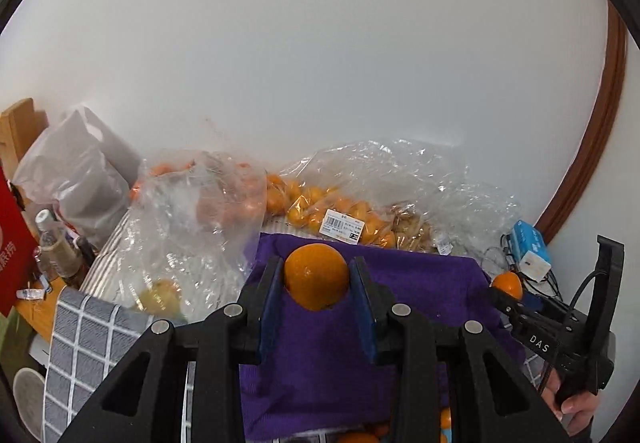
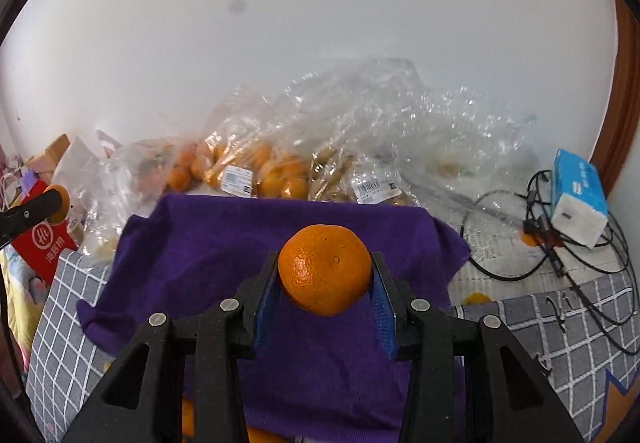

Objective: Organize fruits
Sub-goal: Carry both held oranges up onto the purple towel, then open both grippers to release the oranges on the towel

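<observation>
Both grippers hang over the purple cloth (image 2: 224,243), its far edge butting against clear bags of oranges (image 2: 256,167) by the wall. The left gripper (image 1: 318,275) pinches an orange (image 1: 316,275) between its tips; the right gripper (image 2: 325,275) clamps a mandarin (image 2: 325,269) likewise.

Checked bedcover (image 2: 560,327) under purple cloth (image 2: 224,243), fruit bags (image 2: 256,163).
</observation>
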`<state>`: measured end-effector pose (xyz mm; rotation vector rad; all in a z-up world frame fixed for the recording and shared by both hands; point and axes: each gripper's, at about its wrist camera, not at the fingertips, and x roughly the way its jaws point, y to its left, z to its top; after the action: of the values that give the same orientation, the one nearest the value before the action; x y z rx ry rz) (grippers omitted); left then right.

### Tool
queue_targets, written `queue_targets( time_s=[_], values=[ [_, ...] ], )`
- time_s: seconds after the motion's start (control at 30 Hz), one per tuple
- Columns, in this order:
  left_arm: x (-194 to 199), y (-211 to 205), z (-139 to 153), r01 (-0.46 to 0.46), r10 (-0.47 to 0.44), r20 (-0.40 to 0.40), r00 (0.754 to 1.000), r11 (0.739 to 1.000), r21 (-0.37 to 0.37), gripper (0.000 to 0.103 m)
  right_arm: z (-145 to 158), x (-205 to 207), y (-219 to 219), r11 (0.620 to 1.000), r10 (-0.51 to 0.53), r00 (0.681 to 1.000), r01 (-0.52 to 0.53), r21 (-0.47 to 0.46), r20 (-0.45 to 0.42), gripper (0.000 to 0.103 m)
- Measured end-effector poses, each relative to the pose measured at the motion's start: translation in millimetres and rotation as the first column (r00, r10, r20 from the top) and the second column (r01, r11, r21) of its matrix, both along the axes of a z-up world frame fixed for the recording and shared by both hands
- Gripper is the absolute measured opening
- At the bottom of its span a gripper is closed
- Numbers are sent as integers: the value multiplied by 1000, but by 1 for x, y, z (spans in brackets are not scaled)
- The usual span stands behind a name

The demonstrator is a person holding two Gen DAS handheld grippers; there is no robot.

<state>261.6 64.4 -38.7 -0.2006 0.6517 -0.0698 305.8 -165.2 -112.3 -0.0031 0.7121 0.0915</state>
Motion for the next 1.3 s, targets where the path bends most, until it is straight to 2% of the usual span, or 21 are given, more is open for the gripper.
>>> queue_targets(
  time_s=[0.27, 0.43, 0.53, 0.8, 1.03, 1.1, 1.17, 1.3],
  values=[
    [38, -9, -39, 16, -15, -62, 998, 1000, 9, 32, -15, 28, -9, 999, -39, 999, 39, -13, -26, 42],
    [55, -15, -71, 52, -47, -155, 987, 998, 27, 32, -35, 42, -7, 998, -40, 996, 36, -53, -84, 42],
    [59, -17, -80, 51, -43, -177, 983, 998, 45, 32, -47, 49, -7, 997, -40, 992, 32, -66, -124, 42],
    [70, -28, -92, 83, -66, -221, 973, 994, 72, 32, -66, 57, -10, 995, -54, 983, 40, -87, -176, 42],
    [75, -33, -100, 105, -81, -270, 959, 992, 75, 32, -69, 58, -8, 994, -49, 979, 30, -101, -198, 43],
    [75, -35, -102, 112, -86, -280, 956, 991, 79, 32, -69, 57, -5, 993, -46, 979, 23, -118, -197, 44],
    [76, -38, -103, 119, -86, -294, 952, 988, 95, 32, -66, 55, -2, 992, -44, 980, 19, -128, -192, 50],
    [77, -44, -101, 130, -77, -333, 940, 982, 140, 32, -54, 51, 3, 988, -62, 987, 39, -152, -146, 54]
  ],
)
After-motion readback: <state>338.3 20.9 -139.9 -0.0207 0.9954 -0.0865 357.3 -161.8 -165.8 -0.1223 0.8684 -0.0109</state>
